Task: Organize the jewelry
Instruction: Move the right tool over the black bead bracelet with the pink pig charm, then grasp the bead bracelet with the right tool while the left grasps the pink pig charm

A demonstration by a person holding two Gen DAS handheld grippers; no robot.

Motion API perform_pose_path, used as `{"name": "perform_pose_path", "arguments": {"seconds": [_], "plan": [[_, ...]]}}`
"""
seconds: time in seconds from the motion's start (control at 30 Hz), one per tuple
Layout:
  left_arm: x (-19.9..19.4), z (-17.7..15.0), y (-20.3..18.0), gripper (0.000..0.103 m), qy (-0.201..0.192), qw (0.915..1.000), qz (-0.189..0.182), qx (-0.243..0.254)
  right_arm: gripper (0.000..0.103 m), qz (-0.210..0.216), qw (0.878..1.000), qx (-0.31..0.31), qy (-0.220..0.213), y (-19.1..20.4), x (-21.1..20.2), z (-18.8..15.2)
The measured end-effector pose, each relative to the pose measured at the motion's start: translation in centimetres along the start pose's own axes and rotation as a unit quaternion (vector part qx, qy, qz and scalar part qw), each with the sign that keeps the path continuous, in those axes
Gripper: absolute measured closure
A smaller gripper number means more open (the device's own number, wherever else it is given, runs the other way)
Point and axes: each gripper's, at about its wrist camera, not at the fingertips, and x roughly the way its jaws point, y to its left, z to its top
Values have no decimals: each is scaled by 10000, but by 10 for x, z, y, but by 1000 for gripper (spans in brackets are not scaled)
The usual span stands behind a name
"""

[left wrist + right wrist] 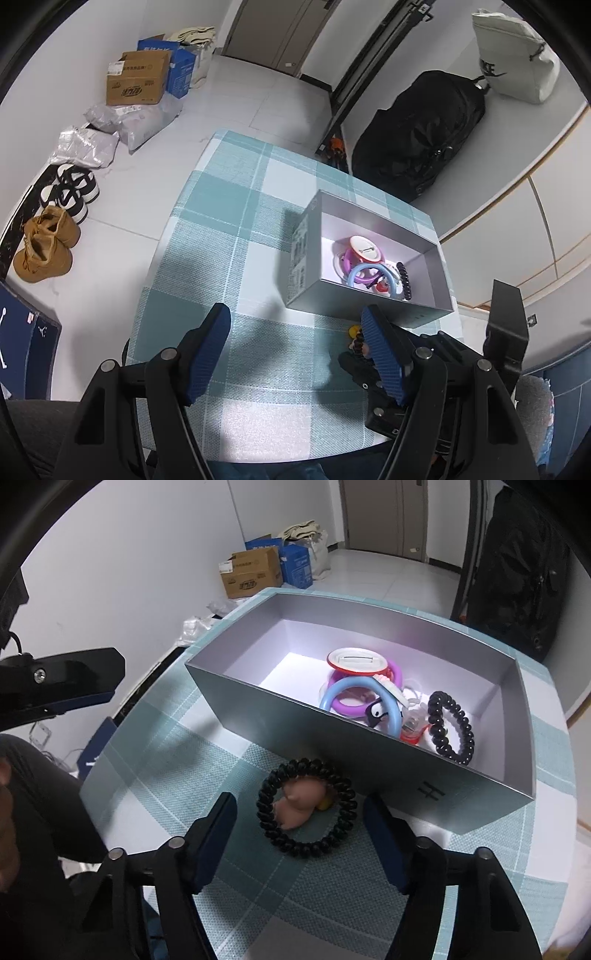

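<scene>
A: Where's the thing to pick up?

B: A black coiled hair tie (306, 808) lies flat on the checked surface (207, 775), just near of the grey box (332, 746), with a small pinkish figure (299, 805) sitting inside its ring. The right gripper (301, 834) hovers over it, jaws spread wide, one on each side of the tie, holding nothing.

A: And the other one?

B: The left gripper (295, 350) hangs over bare cloth to the left, jaws also spread and empty.

A: How will the tie handle?

B: I'd guess light, springy and soft; the coils squash and may roll under the pads. Pinching across one side of the ring, left or right, clear of the figure, looks safest. Grabbing the whole ring would likely catch the figure too.

A: Where does it go?

B: Probably into the box, beside the other black tie (450, 727), the blue ring (325, 698) and the purple ring (347, 703).
</scene>
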Motion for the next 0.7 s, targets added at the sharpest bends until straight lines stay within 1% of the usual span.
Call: {"name": "perform_pose_path", "arguments": {"seconds": [0.03,0.07,0.17,0.23,0.43,0.63,0.7], "plan": [[-1,0,-1,34,-26,10000,13,57,55,-19,10000,-14,-2,0,-1,0],[-1,0,-3,34,-51,9999,50,123,55,-57,10000,-25,11,1,1,3],[0,-1,-4,34,-55,9997,93,198,56,122,9998,135,18,-3,0,3],[2,-1,-2,34,-7,9998,95,181,58,163,9997,183,14,-7,-3,2],[6,-3,-3,34,61,9997,153,199,59,378,9988,246,-176,-15,-22,-2],[20,-10,-18,34,283,9985,190,437,59,513,9979,343,-202,-23,-33,-6],[25,-11,-23,34,328,9977,237,542,59,466,9978,392,-273,-28,-41,-7]]}}
